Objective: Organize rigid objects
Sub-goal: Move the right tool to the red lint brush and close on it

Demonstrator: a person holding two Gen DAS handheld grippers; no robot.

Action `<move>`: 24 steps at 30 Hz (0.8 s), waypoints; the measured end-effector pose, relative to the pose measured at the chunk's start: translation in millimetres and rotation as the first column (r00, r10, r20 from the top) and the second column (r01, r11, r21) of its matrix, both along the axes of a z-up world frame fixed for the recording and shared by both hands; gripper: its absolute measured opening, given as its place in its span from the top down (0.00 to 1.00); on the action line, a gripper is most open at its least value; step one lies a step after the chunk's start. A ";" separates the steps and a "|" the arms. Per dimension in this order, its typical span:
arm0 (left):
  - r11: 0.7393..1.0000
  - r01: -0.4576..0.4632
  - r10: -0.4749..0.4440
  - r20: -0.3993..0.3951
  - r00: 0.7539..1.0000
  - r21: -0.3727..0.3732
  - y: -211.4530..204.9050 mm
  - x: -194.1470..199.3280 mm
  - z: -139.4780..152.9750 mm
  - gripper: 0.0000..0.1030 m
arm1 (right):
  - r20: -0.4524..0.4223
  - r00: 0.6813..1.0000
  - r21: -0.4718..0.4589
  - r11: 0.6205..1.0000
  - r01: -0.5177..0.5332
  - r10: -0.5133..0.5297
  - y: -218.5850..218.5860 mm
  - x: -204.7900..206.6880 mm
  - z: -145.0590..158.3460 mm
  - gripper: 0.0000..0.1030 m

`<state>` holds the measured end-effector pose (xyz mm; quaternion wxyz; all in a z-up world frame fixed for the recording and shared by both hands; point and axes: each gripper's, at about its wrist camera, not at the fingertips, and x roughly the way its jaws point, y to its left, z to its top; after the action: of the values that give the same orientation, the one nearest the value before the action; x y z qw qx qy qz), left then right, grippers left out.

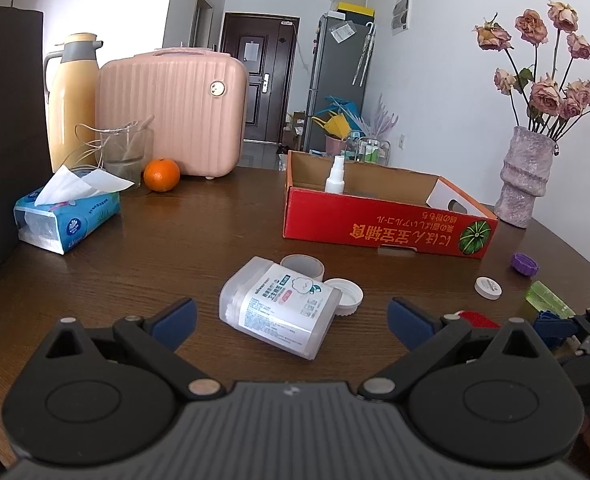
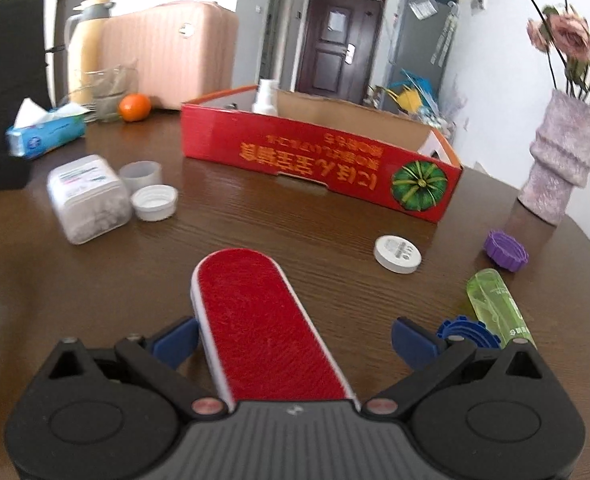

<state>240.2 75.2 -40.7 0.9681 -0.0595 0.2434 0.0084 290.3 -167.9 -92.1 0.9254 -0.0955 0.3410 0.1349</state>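
A red cardboard box [image 1: 387,218] [image 2: 319,156] stands on the wooden table with a white spray bottle [image 1: 335,176] [image 2: 265,98] inside. A clear cotton-swab container [image 1: 279,306] [image 2: 89,198] lies on its side between the fingers of my open left gripper [image 1: 291,320], not touching them. A white lid [image 1: 345,296] [image 2: 154,202] and a tape roll [image 1: 303,266] [image 2: 141,174] lie beside it. My right gripper [image 2: 293,340] is open around a red lint brush [image 2: 267,320], which lies flat between the fingers. The right gripper also shows in the left wrist view [image 1: 563,326].
A white cap [image 2: 397,254] [image 1: 488,288], purple cap [image 2: 506,250] [image 1: 525,264], green bottle [image 2: 497,308] [image 1: 549,300] and blue gear-shaped cap [image 2: 469,330] lie at right. A vase of flowers [image 1: 525,176], tissue pack [image 1: 65,216], orange [image 1: 161,175], glass, pink case [image 1: 171,110] and thermos stand behind.
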 end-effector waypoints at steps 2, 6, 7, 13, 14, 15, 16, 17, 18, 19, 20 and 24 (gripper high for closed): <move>1.000 0.001 -0.001 -0.001 1.000 -0.002 0.1 0.2 -0.1 0.00 | -0.032 0.999 0.015 1.000 0.026 -0.025 -4.0 4.3 -3.0 0.01; 1.000 0.003 -0.003 -0.002 1.000 -0.002 0.0 0.0 -0.4 0.00 | -0.064 0.997 0.053 0.998 0.040 -0.037 -11.9 2.4 -4.6 0.03; 1.000 0.003 -0.003 -0.003 1.000 -0.002 0.1 0.0 -0.5 0.00 | -0.066 0.997 0.055 0.998 0.033 -0.030 -13.2 0.0 -4.6 0.05; 1.000 0.002 -0.002 -0.009 1.000 0.001 -1.4 1.1 -2.1 0.00 | -0.070 0.997 0.100 0.995 -0.018 0.025 -17.6 -15.5 -0.3 0.32; 1.000 0.001 -0.001 -0.010 1.000 0.002 -1.7 1.4 -2.5 0.00 | -0.064 0.997 0.104 0.994 -0.030 0.037 -16.1 -17.2 0.7 0.37; 1.000 0.000 0.000 -0.012 1.000 0.004 -1.8 1.8 -2.8 0.00 | -0.059 0.997 0.096 0.995 -0.036 0.042 -13.3 -17.7 1.6 0.41; 1.000 0.000 0.001 -0.014 1.000 0.005 -2.1 2.4 -3.1 0.00 | -0.057 0.997 0.097 0.994 -0.043 0.048 -11.1 -17.5 2.3 0.46; 1.000 -0.002 0.002 -0.016 1.000 0.007 -2.4 2.9 -3.5 0.00 | -0.058 0.997 0.097 0.994 -0.050 0.056 -9.0 -16.8 3.0 0.47; 1.000 -0.004 0.004 -0.018 1.000 0.008 -2.5 3.3 -4.0 0.00 | -0.058 0.997 0.097 0.994 -0.049 0.055 -7.2 -14.6 3.6 0.47; 1.000 -0.005 0.005 -0.020 1.000 0.008 -2.4 3.9 -4.5 0.00 | -0.059 0.997 0.097 0.994 -0.049 0.055 -5.3 -12.0 3.8 0.47; 1.000 -0.007 0.007 -0.023 1.000 0.009 -2.4 4.6 -5.0 0.00 | -0.057 0.997 0.101 0.994 -0.048 0.054 -3.9 -9.8 4.2 0.47; 1.000 -0.012 0.013 -0.037 0.999 0.014 -3.0 8.3 -7.7 0.00 | -0.029 0.999 0.149 0.988 -0.034 0.039 -4.2 -3.7 7.0 0.47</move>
<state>248.5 72.2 -48.4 0.9637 -0.0541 0.2608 0.0174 286.6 -172.0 -85.0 0.9218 -0.0304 0.3427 0.1784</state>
